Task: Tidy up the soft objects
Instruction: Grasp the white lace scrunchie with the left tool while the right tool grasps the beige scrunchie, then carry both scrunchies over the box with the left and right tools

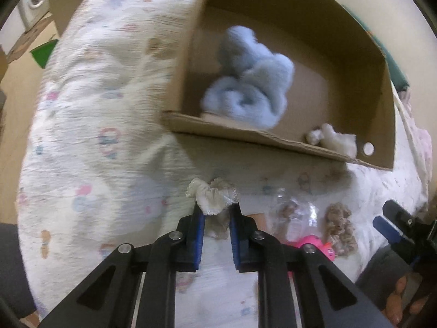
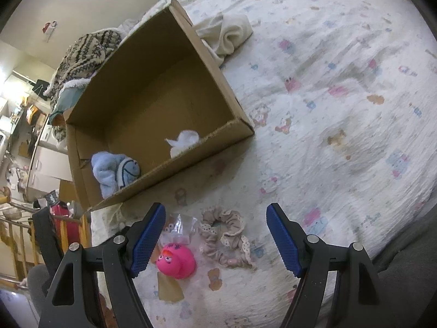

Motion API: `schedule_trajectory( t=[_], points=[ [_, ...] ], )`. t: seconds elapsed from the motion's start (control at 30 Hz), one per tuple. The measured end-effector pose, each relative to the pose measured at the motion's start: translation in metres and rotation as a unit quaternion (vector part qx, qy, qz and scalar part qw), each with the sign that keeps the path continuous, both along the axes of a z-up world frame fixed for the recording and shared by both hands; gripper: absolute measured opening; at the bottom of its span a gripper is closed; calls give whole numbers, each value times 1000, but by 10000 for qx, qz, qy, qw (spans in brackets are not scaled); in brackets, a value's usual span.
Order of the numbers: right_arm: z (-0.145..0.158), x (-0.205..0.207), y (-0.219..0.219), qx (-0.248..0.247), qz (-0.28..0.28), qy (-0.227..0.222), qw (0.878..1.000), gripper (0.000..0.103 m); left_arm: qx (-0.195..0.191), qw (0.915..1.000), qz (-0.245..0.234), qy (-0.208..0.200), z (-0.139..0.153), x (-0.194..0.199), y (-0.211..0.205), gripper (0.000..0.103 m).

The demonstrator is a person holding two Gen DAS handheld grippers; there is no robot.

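My left gripper (image 1: 216,208) is shut on a cream lace-edged scrunchie (image 1: 211,198), pinched between its blue pads just in front of the open cardboard box (image 1: 273,5). Inside the box lie a light blue plush cloth (image 1: 245,82) and a white fluffy tuft (image 1: 333,139). My right gripper (image 2: 215,209) stands open above the bed with nothing between its fingers. Under it lie beige lace scrunchies (image 2: 224,235), a pink toy (image 2: 176,262) and a small clear plastic bag (image 2: 180,227). The box (image 2: 153,87), the blue cloth (image 2: 114,169) and the tuft (image 2: 183,139) also show there.
Everything rests on a bed with a white patterned sheet (image 2: 341,95). A rolled cream cloth (image 2: 229,35) lies behind the box's far corner, and a knitted blanket (image 2: 82,52) is heaped beyond it. The bed's edge runs at the left, with floor and furniture below.
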State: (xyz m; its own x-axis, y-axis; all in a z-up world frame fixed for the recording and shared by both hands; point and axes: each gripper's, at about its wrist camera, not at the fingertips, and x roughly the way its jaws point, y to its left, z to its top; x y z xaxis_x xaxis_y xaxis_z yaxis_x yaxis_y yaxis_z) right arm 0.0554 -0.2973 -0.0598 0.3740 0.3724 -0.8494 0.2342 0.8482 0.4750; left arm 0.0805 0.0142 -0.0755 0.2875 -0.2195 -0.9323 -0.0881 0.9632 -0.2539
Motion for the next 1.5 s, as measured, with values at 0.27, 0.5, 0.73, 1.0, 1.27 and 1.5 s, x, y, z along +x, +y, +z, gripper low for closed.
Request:
schedule_trajectory(
  t=[0.27, 0.5, 0.73, 1.0, 1.27, 1.5],
  points=[
    [-35, 12, 32, -454, 610, 787, 9940, 80, 98, 9997, 176, -153, 21, -16, 22, 15],
    [-45, 17, 55, -1193, 928, 950, 9839, 50, 257, 9993, 50, -280, 29, -23, 19, 15],
    [-38, 15, 58, -1233, 960, 835, 9842, 16, 441, 9984, 13, -341, 27, -23, 11, 15],
    [0, 1, 51, -1024, 611, -92, 9928, 15, 697, 9964, 68, -478, 32, -32, 14, 15],
    [29, -12, 48, -770, 636, -709, 9925, 14, 901, 9924, 103, -832, 49, -39, 11, 15],
    [58, -19, 46, -512, 655, -1318, 9878, 14, 992, 9871, -12, -1257, 77, -46, 6, 15]
  ],
)
